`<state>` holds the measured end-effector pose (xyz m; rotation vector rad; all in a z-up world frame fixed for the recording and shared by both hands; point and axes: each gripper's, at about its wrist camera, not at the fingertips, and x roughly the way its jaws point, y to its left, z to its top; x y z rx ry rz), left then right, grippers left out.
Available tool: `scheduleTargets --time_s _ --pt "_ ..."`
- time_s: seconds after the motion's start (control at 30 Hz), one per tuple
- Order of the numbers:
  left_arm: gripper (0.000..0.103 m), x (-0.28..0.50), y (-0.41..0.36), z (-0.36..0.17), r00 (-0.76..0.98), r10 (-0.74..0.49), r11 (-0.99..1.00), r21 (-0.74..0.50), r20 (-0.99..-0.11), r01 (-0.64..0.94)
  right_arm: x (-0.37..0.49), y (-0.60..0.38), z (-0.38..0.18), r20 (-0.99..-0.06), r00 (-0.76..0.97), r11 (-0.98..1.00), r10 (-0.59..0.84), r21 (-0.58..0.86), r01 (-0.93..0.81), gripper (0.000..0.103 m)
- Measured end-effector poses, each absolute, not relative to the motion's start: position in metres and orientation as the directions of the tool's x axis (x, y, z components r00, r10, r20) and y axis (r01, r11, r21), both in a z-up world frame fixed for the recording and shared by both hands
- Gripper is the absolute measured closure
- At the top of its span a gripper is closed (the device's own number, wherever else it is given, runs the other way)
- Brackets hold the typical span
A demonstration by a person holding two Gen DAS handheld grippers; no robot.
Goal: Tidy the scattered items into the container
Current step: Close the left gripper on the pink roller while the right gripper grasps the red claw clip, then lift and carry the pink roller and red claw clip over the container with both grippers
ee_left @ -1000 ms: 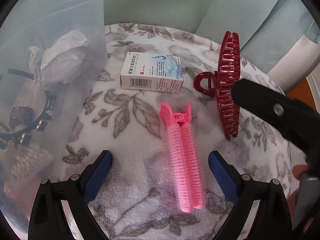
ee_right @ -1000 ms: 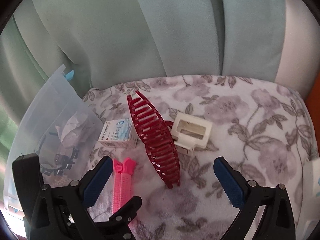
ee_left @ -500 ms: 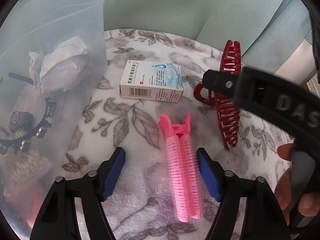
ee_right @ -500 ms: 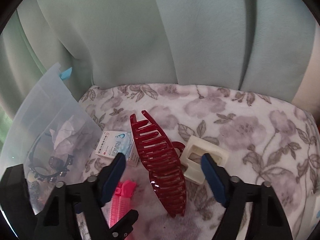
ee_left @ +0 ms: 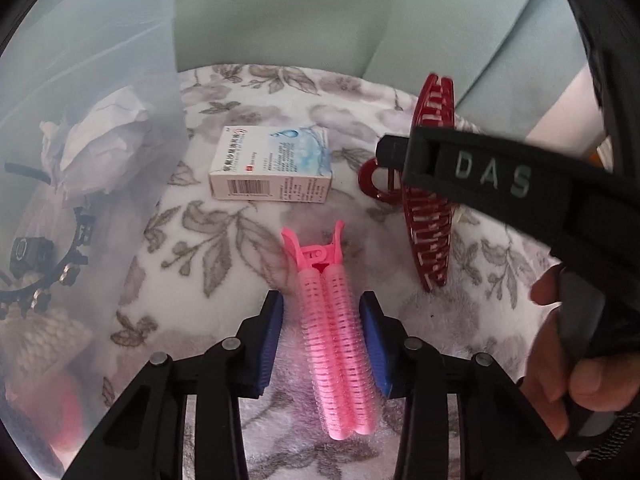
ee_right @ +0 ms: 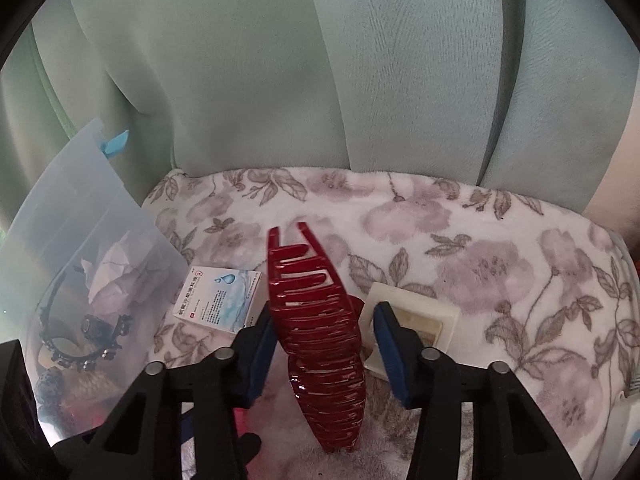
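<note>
Left tongs (ee_left: 322, 322) straddle the pink roller clip (ee_left: 334, 332), pads against its sides, apparently clamped; its long axis runs along the fingers. Right tongs (ee_right: 325, 344) bracket the red claw clip (ee_right: 320, 336), gap remaining, not clamped. Container (ee_right: 72, 248) at the blanket's left edge, nearer the left tongs.

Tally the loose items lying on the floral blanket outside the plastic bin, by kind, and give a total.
Hair clips: 2, the pink roller clip and the dark red claw clip
Small boxes: 1, the blue-and-white box
Cream plastic pieces: 1, the cream square frame
Total: 4
</note>
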<state>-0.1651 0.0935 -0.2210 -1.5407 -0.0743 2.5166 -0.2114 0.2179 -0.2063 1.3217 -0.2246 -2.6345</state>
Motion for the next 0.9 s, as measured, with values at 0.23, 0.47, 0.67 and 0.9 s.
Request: scheduleTargets --time_s 0.23,0.47,0.67,0.9 --pt "0.064 -0.166 0.097 -0.223 -0.463 0.169 -0.982 -0.111 -0.870 -0.150 -0.208 0.222 -0.204 -0.778 -0.580 -0.968 -0.242 0.237 0.085 0.061" --pt "0.070 -0.167 0.092 -0.222 -0.463 0.182 -0.982 -0.138 -0.868 -0.128 -0.190 0.231 -0.190 -0.766 -0.593 -0.962 -0.247 0.267 0.056 0.061" --pt "0.074 -0.168 0.084 -0.219 -0.442 0.209 -0.978 -0.183 -0.872 -0.102 -0.167 0.240 -0.175 -0.764 -0.603 -0.961 -0.232 0.276 0.020 0.061" --pt "0.075 -0.154 0.076 -0.206 -0.422 0.236 -0.972 -0.221 -0.876 -0.084 -0.126 0.252 -0.163 -0.765 -0.604 -0.950 -0.223 0.310 -0.042 0.061"
